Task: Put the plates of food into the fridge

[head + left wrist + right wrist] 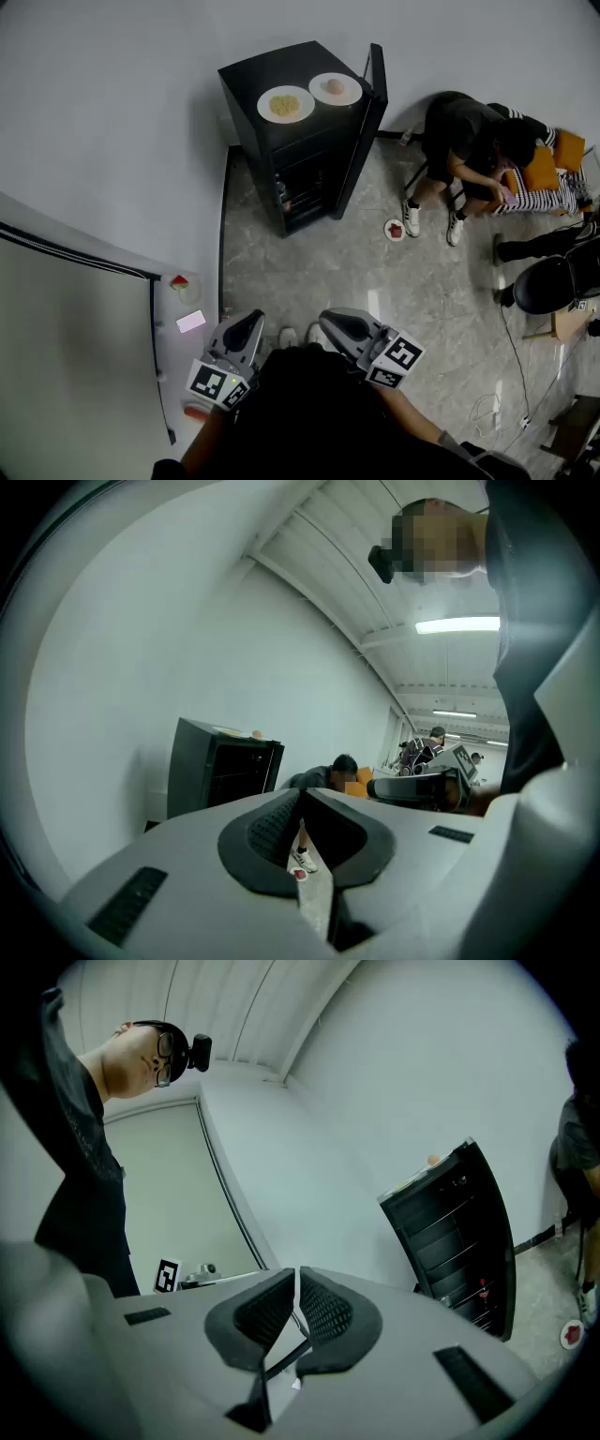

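**Left tongs** (249, 323): clenched on nothing, the pads meeting tip to tip.

**Right tongs** (333, 322): likewise clenched and empty, held level.

**Fridge** (309, 159): black, well ahead of me across the floor, its door swung open.

**Plates on the fridge top:** noodle plate (285, 104) beside pink-food plate (335, 88), the two just apart.

**Third plate** (395, 230): red food, set on the floor near the shoes of a seated person (464, 141).

**Step, as I judge it:** this is the approach, and no plate is lifted yet. To do it well, I close the distance first and release one pair of tongs before I arrive. Then I pinch a plate by its rim and keep it level on the way to a shelf.

**Views:**
- Only the head view shows the food on both top plates.
- The right gripper view shows the wire shelves rung by rung, where the head view leaves them dark.
- The left gripper view catches the third plate through the slit beneath my pads, and my right tongs alongside.
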### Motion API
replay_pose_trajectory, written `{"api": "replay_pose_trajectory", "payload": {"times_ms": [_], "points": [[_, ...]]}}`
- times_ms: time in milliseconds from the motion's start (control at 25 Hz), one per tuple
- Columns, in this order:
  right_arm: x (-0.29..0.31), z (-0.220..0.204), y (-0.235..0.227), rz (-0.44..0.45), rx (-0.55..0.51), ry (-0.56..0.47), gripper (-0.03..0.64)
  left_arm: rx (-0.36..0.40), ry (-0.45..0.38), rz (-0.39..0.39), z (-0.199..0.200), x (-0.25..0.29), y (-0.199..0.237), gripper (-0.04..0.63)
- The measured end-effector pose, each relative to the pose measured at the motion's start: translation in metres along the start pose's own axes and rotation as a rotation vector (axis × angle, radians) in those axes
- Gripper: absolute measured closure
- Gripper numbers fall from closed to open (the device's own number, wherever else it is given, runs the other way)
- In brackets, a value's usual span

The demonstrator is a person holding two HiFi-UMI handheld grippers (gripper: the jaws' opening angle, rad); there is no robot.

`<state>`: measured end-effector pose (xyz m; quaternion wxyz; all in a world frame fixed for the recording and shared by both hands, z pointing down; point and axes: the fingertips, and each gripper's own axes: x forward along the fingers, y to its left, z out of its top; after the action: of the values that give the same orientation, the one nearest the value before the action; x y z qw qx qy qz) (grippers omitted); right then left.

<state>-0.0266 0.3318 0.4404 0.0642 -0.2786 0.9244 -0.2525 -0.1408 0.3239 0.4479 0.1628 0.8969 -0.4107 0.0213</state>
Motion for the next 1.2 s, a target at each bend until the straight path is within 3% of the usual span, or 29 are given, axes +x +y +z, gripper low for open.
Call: {"api": "replay_pose_trajectory", "payload": {"times_ms": [520, 1200], "points": [[-0.042, 0.003, -0.037, 0.011, 0.020, -0.027, 0.586, 0.000, -0.019, 0.060, 0.004, 0.024, -0.017, 0.558], [-0.035, 0.020, -0.097, -0.032, 0.072, -0.038, 0.586, 0.013, -0.048, 0.034, 0.016, 0.084, 0.004, 0.558]]}}
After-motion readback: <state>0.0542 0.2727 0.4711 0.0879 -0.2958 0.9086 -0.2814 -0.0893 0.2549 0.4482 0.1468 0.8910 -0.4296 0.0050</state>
